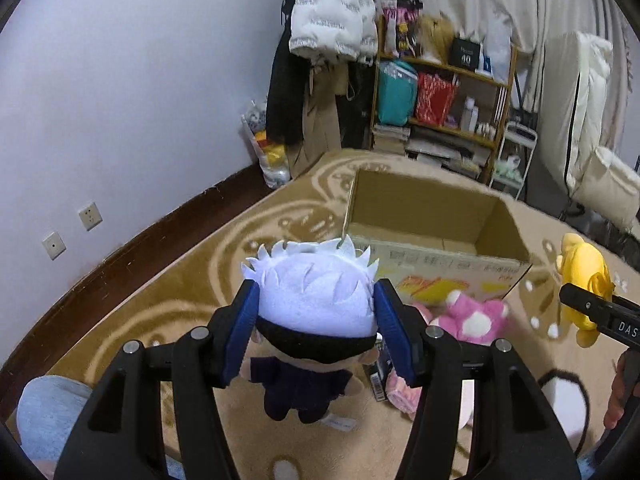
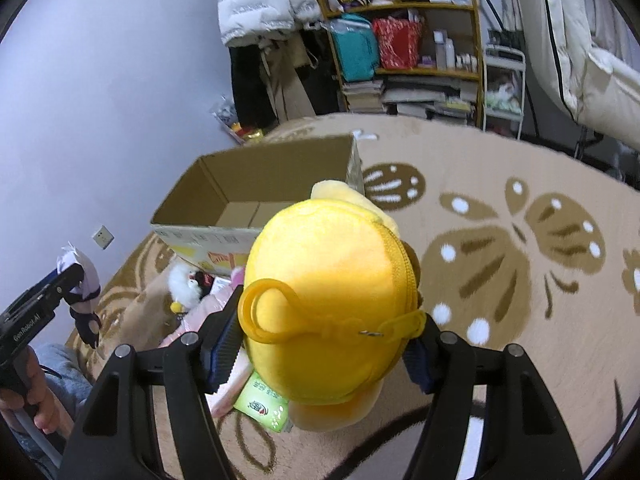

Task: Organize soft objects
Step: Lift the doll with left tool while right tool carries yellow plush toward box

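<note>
My left gripper (image 1: 316,320) is shut on the head of a white-haired doll (image 1: 316,304) in dark clothes, held above the rug. My right gripper (image 2: 324,340) is shut on a yellow plush pouch (image 2: 324,280) with a zipper and a yellow clip loop. An open cardboard box (image 1: 432,216) stands on the rug ahead of both; it also shows in the right wrist view (image 2: 248,184), and its inside looks bare. The yellow plush (image 1: 580,276) and right gripper show at the right in the left wrist view. The doll (image 2: 82,284) shows at the left in the right wrist view.
A pink spotted plush (image 1: 472,316) and other soft pink items lie on the beige patterned rug (image 2: 500,240) beside the box. A white fluffy toy (image 2: 184,284) and a green packet (image 2: 264,404) lie there too. A full shelf (image 1: 440,92), hung coats and a wall stand behind.
</note>
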`<state>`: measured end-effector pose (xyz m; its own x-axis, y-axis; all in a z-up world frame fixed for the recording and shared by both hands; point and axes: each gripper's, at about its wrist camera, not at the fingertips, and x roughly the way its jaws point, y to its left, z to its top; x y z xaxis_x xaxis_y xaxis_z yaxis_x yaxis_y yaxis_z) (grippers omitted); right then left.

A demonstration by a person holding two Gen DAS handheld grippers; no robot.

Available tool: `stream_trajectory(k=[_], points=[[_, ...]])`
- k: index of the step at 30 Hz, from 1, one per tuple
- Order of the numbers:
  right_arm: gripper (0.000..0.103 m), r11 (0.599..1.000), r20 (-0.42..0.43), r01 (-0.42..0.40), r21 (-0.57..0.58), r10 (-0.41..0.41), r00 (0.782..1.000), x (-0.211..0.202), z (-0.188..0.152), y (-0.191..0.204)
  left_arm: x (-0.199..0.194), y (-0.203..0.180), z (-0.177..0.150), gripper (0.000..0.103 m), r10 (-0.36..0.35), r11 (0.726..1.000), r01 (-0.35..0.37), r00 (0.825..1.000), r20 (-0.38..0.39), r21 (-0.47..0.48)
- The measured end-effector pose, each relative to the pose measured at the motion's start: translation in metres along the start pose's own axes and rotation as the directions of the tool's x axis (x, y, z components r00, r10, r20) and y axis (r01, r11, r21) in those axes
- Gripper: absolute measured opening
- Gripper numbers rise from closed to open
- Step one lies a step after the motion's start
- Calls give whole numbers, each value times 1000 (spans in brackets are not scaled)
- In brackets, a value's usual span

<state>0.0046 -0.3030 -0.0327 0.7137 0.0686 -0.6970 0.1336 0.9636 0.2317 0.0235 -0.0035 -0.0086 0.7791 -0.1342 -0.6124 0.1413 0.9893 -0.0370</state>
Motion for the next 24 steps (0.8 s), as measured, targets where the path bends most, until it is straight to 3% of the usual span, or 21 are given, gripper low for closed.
stream_trajectory(k=[14, 24], points=[[72, 999, 184, -20, -38, 27, 982, -21, 33, 10, 6, -6, 40, 58, 18, 999, -20, 999, 43, 44], [72, 997, 212, -25, -73, 40, 977, 3, 53, 10, 33, -19, 77, 58, 57, 993, -65, 995, 84, 93]])
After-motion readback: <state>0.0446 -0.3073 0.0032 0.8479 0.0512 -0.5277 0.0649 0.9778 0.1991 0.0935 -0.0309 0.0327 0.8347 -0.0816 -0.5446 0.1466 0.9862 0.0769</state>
